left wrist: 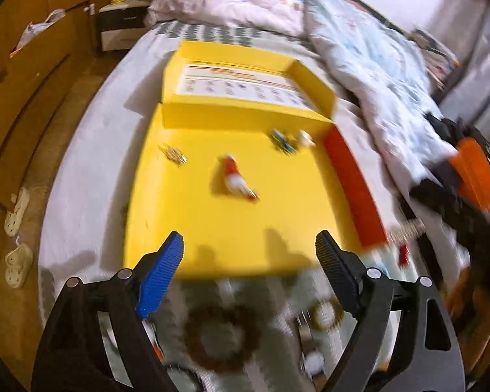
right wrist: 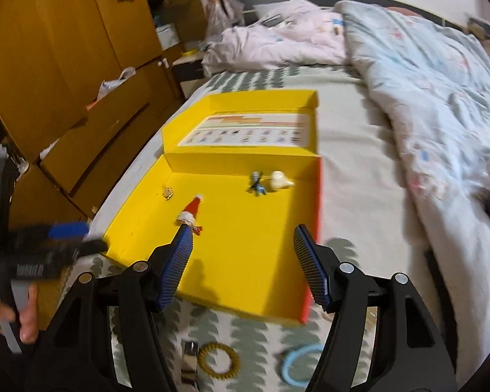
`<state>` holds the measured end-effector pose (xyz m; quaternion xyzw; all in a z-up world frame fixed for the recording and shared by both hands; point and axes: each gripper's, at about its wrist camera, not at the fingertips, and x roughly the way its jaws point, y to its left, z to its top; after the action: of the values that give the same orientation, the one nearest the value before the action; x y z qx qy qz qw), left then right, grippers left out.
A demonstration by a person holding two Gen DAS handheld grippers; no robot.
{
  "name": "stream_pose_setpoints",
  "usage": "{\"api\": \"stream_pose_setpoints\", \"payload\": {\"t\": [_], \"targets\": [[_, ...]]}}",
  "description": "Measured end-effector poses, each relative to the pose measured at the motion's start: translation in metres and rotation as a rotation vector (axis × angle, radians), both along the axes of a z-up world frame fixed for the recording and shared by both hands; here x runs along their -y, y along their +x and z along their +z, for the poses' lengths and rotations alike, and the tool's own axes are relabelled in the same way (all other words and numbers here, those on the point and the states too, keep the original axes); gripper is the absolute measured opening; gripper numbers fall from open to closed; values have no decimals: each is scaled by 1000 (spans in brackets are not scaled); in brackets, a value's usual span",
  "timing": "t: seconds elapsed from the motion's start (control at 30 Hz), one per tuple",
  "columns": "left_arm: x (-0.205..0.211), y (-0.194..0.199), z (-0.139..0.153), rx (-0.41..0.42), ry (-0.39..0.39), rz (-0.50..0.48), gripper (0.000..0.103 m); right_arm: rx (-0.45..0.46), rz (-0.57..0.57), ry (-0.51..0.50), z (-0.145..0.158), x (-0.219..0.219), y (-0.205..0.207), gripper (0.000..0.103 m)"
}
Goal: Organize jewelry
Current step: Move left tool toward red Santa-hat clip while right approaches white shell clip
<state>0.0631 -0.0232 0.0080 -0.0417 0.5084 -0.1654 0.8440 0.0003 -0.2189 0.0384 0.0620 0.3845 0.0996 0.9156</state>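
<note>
1. A shallow yellow cardboard box (right wrist: 245, 261) lies open on a bed (right wrist: 359, 163) covered with a pale sheet printed with grey-green shapes; its lid (right wrist: 245, 111) is folded back at the far end, showing a printed chart inside.
2. Inside the box, a small figure with a red pointed hat (right wrist: 190, 213) lies near the middle, a gold-coloured sparkly piece (right wrist: 168, 192) sits towards the left wall, and a blue trinket (right wrist: 257, 184) and a white rounded piece (right wrist: 279, 179) lie just beside each other near the far wall.
3. The right tool (right wrist: 241, 261) hangs over the near end of the box with its blue ribbed pads spread apart and nothing between them.
4. The left tool (left wrist: 250, 261) is likewise spread wide and empty above the box's near edge; its view is blurred.
5. On the sheet in front of the box lie a mustard spiral hair ring (right wrist: 219, 359), a light blue ring (right wrist: 302, 364) and a brown spiral ring (left wrist: 220, 336).
6. A hand (right wrist: 13, 313) shows at the left edge of the right view.
7. A crumpled quilt (right wrist: 424, 81) is piled on the far and right side of the bed.
</note>
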Motion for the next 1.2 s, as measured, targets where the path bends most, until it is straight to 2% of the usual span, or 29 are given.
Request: {"api": "stream_pose_setpoints", "payload": {"t": [0.13, 0.3, 0.47, 0.67, 0.77, 0.87, 1.0, 1.2], "targets": [[11, 47, -29, -86, 19, 11, 82, -75, -25, -26, -23, -11, 40, 67], [22, 71, -65, -174, 56, 8, 82, -114, -49, -53, -36, -11, 89, 67], [33, 75, -76, -189, 94, -22, 81, -151, -59, -50, -41, -10, 128, 67], [43, 83, -85, -204, 116, -48, 80, -226, -42, -151, -68, -15, 165, 67], [48, 86, -92, -229, 109, -67, 80, -291, -50, -101, -87, -4, 175, 67], [48, 90, -99, -238, 120, -55, 79, -291, -65, -84, -94, 2, 182, 67], [44, 92, -110, -261, 125, -38, 72, -315, -85, -67, -103, 4, 191, 64], [44, 90, -111, -242, 144, -40, 72, -306, -123, -137, -113, 2, 200, 64]]}}
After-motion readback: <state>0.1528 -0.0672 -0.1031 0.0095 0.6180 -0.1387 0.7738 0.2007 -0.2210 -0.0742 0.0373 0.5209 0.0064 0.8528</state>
